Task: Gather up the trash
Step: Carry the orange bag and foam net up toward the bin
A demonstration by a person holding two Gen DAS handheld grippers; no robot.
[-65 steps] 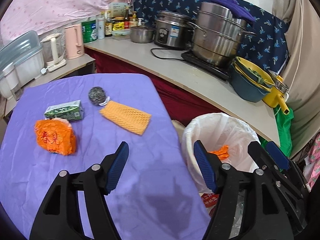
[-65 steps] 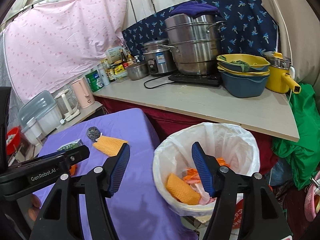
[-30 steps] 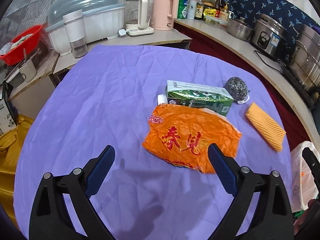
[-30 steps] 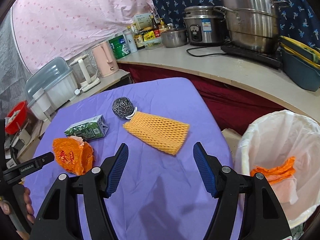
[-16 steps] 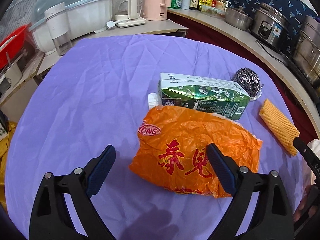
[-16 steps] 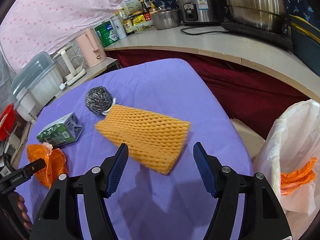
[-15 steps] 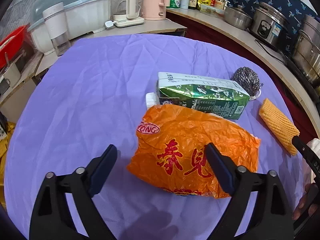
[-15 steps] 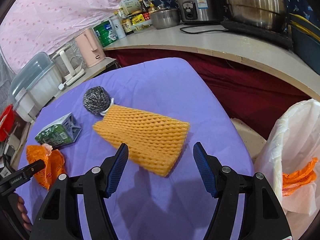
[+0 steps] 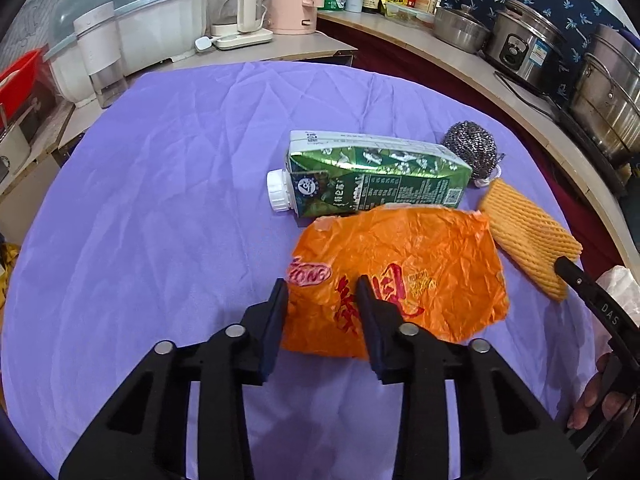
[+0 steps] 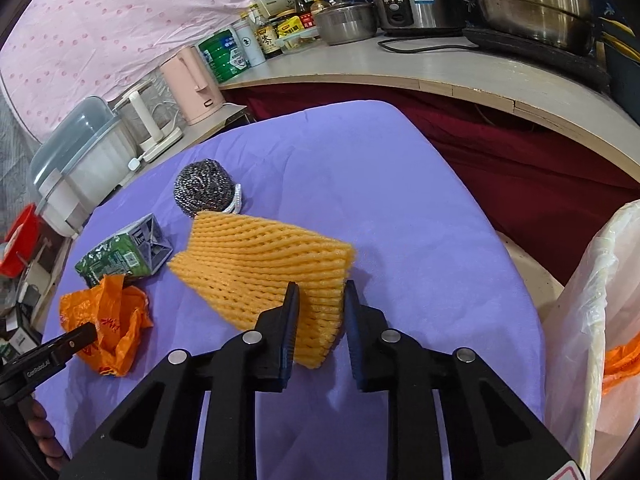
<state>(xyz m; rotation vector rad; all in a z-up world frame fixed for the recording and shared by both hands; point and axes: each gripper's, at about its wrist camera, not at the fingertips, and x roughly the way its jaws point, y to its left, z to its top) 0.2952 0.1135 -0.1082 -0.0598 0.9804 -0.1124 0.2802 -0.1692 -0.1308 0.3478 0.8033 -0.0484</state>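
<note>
Purple-draped surface [image 9: 168, 184] with kitchenware on the counters behind it. At the right edge of the right wrist view stands a bin lined with a white bag [image 10: 596, 320], orange scraps showing through its wall. Left gripper [image 9: 322, 294]: jaws closing, pads pressed into the near left part of the crumpled orange plastic bag [image 9: 416, 272], whose film bunches between them; the bag lies on the cloth just in front of the carton. Right gripper [image 10: 318, 300]: jaws closing, pads squeezing the near corner of the yellow foam net sleeve [image 10: 260, 268], which lies flat on the cloth close to the surface's right-hand edge. Green drink carton [image 9: 372, 178] on its side, white cap [image 9: 279, 196] pointing left. Steel wool scourer [image 9: 472, 150] beyond the carton's far end, touching the far end of the foam sleeve.
</note>
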